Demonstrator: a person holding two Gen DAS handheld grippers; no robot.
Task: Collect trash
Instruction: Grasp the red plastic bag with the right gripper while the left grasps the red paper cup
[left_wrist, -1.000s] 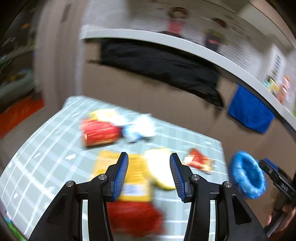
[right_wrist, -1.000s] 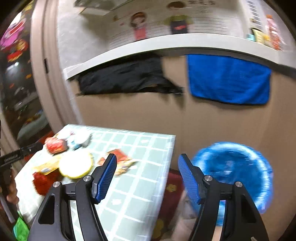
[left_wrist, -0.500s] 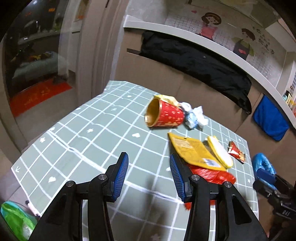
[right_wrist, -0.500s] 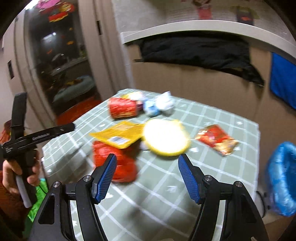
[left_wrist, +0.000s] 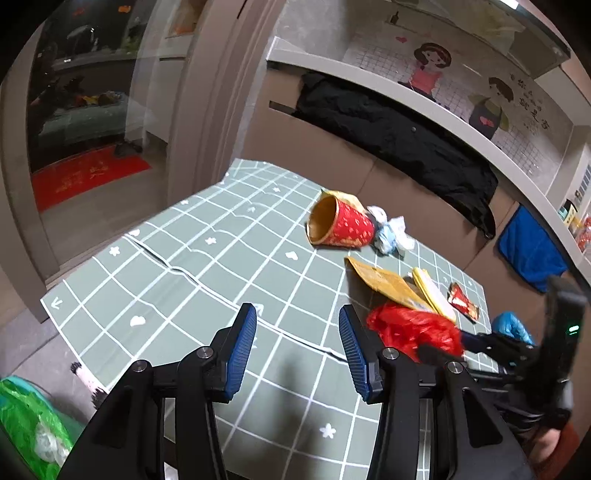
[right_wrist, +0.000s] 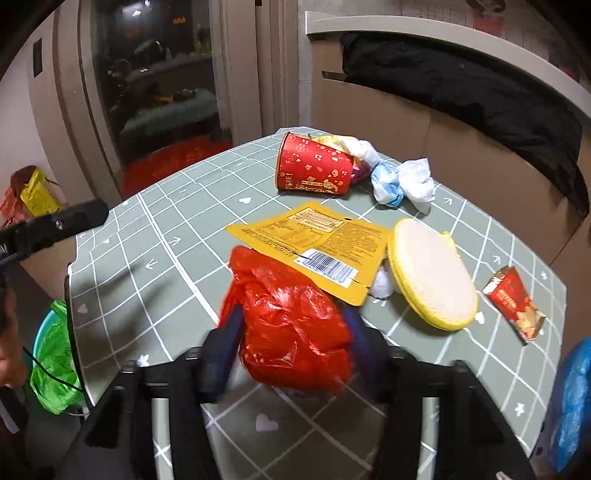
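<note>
A crumpled red plastic bag (right_wrist: 291, 325) lies on the green checked table (right_wrist: 155, 236), near its front edge. My right gripper (right_wrist: 291, 341) has the bag between its blurred, closing jaws, and both pads touch it. In the left wrist view the same bag (left_wrist: 413, 326) shows at the right. My left gripper (left_wrist: 295, 332) stands open over bare tablecloth, holding nothing. Behind the bag lie a yellow packet (right_wrist: 314, 243), a yellow round lid (right_wrist: 432, 273), a tipped red paper cup (right_wrist: 314, 170), crumpled white and blue tissue (right_wrist: 402, 182) and a small red wrapper (right_wrist: 513, 299).
A bin lined with a green bag (right_wrist: 55, 350) stands on the floor left of the table. A blue-lined bin (right_wrist: 572, 398) sits at the right. A black cloth (right_wrist: 480, 85) and a blue towel (left_wrist: 532, 251) hang on the wall behind.
Both grippers swung from the blue bin toward the table. The right one dropped over the red bag and its jaws narrowed around it. The left one stayed open.
</note>
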